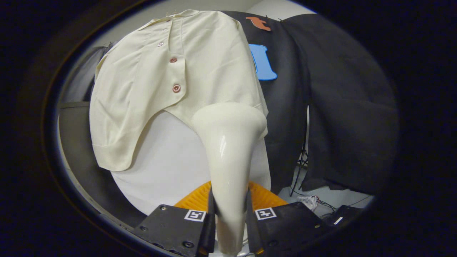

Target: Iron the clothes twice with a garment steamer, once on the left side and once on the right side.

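While the tool (228,214) pinches the handle of the cream garment steamer (228,150) between both fingers, the steamer's flared head meets the lower right hem of the cream shirt (171,82); the shirt, with reddish buttons (176,88), hangs before a white panel (164,167); an orange ribbed object (200,198) lies just behind the fingers.

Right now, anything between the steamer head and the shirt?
Nothing visible. The gripper is shut on the steamer, both fingers pressing its handle. The steamer's head sits at the cream shirt near its lower hem, right of the button placket; whether it touches the fabric can't be told.
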The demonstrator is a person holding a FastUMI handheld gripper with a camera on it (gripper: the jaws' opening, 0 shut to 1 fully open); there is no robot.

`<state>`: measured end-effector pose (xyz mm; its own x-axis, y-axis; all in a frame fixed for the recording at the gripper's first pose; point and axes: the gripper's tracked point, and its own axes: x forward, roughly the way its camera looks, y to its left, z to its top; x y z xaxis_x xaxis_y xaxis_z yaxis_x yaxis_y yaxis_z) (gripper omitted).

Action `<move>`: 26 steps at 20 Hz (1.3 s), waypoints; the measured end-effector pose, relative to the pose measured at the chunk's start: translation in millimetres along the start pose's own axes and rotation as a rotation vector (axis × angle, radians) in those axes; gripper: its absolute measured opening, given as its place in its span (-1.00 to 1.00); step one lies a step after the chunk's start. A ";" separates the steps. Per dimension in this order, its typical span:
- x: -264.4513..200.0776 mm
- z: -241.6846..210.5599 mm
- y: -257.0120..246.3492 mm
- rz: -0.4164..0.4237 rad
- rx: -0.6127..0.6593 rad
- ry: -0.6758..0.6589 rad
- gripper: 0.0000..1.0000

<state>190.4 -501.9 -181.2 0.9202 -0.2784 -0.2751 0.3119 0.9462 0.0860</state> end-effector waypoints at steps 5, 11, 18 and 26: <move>-26.1 32.7 5.3 -0.050 -0.039 -0.028 -0.29; -68.9 102.6 28.7 -0.062 -0.063 -0.120 -0.29; -124.4 175.6 63.2 -0.091 -0.066 -0.192 -0.29; -179.4 228.5 130.0 -0.054 -0.082 -0.243 -0.29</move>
<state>119.9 -366.7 98.1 0.9357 -0.3507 -0.0378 0.3509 0.9364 -0.0030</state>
